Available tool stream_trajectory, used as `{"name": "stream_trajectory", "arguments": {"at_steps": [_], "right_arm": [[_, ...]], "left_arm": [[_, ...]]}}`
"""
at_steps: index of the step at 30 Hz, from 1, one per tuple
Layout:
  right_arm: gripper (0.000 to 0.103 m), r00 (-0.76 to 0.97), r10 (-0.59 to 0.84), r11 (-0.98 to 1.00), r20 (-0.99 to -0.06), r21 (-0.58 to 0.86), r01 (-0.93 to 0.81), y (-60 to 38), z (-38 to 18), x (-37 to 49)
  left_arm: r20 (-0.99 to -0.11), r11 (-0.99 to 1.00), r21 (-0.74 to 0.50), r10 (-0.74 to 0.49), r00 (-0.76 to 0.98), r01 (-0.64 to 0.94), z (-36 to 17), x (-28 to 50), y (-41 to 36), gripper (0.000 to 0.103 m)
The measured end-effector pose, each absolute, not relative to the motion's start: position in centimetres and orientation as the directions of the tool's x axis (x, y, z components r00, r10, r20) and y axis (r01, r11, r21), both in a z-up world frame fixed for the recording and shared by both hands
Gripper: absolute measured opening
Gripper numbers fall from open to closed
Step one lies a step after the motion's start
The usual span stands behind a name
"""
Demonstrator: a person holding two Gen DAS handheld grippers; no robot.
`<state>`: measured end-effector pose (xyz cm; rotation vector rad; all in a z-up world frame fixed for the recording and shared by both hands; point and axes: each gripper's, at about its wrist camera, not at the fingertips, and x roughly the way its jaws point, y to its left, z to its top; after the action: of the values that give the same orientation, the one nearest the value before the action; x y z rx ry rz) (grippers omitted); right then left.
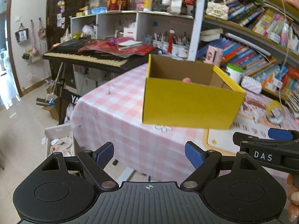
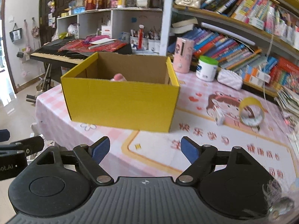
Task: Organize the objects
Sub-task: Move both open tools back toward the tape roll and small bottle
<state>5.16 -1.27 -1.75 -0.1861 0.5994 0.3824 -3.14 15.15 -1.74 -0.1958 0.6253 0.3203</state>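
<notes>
Standing open-topped yellow box [image 2: 121,102], brown inside

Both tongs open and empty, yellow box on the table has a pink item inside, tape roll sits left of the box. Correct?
One error: the tape roll sits right of the yellow box, not left; the right wrist view shows it. The rest holds: left tongs and right tongs are open and empty, and a pink item shows inside the box on the table.
</notes>
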Motion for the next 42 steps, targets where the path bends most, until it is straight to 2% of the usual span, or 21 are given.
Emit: {"name": "stream_trajectory", "arguments": {"at_steps": [13, 26, 42], "right_arm": [[0.088, 0.774, 0.161, 0.966, -0.612, -0.064, -0.252, -5.8, -2.6, 3.4], [0.089, 0.783, 0.030, 0.994, -0.621, -0.061, -0.087, -11.9, -3.0, 3.9], [0.089, 0.759, -0.040, 0.997, -0.650, -0.071, -0.008, -19.1, -3.1, 10.8]], "left_arm": [[-0.635, 0.975, -0.080, 0.110, 0.765, -0.206, -2.5, -2.9, 12.0, 0.085], [-0.642, 0.997, -0.070, -0.014, 0.766, -0.040, -2.6, 0.4, 6.5, 0.085], [-0.660, 0.996, -0.077, -0.091, 0.746, 0.053, -2.7, 8.1, -0.5, 0.085]]}}
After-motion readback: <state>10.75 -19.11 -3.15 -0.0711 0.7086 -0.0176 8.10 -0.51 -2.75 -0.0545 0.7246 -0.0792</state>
